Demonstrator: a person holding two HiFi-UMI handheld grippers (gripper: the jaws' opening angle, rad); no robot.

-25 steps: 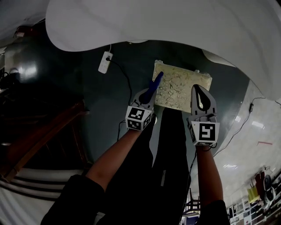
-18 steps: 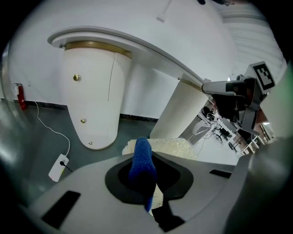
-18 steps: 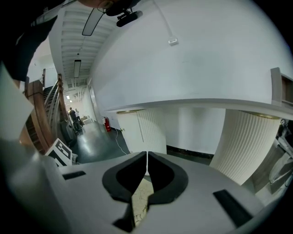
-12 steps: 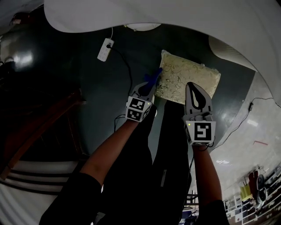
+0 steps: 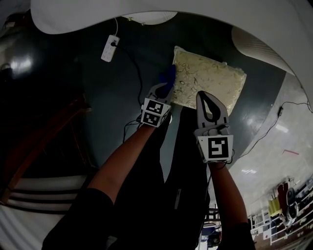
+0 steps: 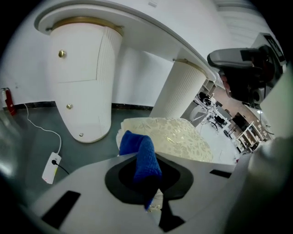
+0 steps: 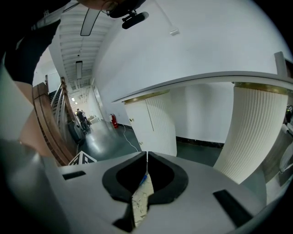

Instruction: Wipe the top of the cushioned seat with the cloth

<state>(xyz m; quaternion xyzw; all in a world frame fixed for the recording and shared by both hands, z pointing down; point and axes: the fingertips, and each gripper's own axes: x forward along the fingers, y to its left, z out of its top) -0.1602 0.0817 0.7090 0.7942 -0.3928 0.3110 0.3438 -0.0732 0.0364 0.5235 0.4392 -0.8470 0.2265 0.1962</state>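
The cushioned seat point(image 5: 209, 82) is a cream, leaf-patterned pad lying on the dark floor. My left gripper point(image 5: 163, 91) is shut on a blue cloth point(image 5: 168, 78), which hangs at the seat's left edge. In the left gripper view the cloth point(image 6: 137, 146) sticks up out of the jaws of that gripper point(image 6: 149, 161), with the seat point(image 6: 176, 137) just beyond. My right gripper point(image 5: 206, 97) hovers over the seat's near edge. Its jaws point(image 7: 146, 157) are shut with nothing between them. A sliver of the seat point(image 7: 140, 203) shows below them.
A white power strip point(image 5: 109, 48) with a black cable lies on the floor to the left of the seat. A white curved counter point(image 5: 146, 12) overhangs the far side, on fluted white pedestals point(image 6: 84, 77). Dark wooden furniture point(image 5: 44, 141) stands at the left. Another cable point(image 5: 274, 122) runs at the right.
The view has tilted, and the seat sits higher and more turned. The left gripper stays with the cloth at the seat's left edge. The right gripper has shifted left over the near edge.
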